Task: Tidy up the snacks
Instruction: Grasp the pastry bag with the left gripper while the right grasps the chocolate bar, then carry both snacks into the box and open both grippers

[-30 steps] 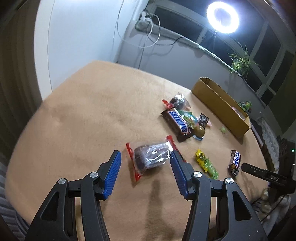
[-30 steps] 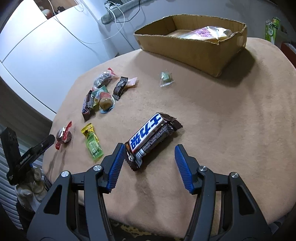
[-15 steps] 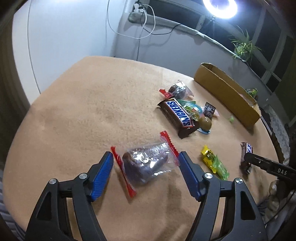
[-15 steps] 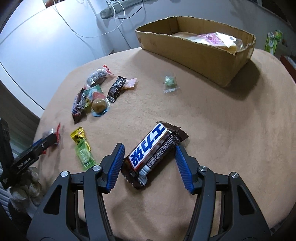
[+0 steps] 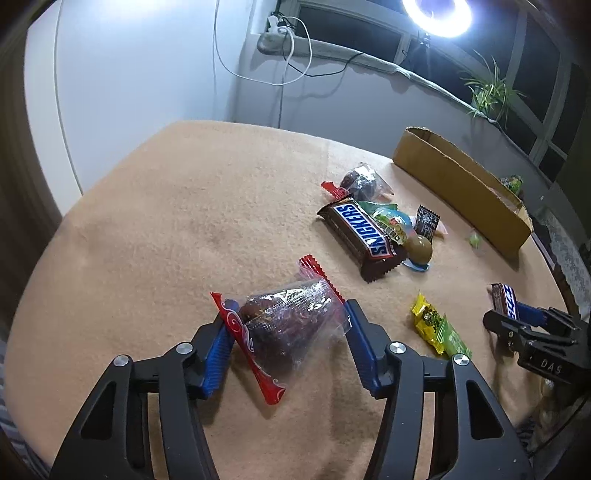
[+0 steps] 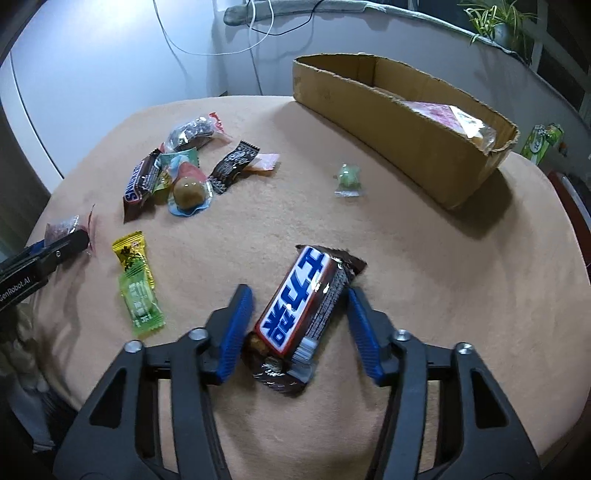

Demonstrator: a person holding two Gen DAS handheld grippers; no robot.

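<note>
My left gripper [image 5: 286,341] is open around a clear packet with red ends [image 5: 286,325] that lies on the tan table; its jaws touch the wrapper on both sides. My right gripper [image 6: 299,330] is open around a brown chocolate bar with blue lettering [image 6: 301,314]; the right jaw touches it and the left jaw stands just clear. The cardboard box [image 6: 399,125] stands at the far right with a pink packet [image 6: 447,116] inside. The box also shows in the left wrist view [image 5: 458,184].
A pile of snacks lies mid-table: a Snickers bar [image 5: 364,236], a red-ended packet [image 5: 360,181], a black wrapper [image 5: 426,223], a brown ball [image 5: 419,247]. A yellow-green packet [image 6: 136,284] and a small green candy [image 6: 347,179] lie apart. A ring light [image 5: 437,14] shines behind.
Both grippers have moved forward and down so that each snack now lies between the jaws. Both pairs of jaws have narrowed toward the wrappers.
</note>
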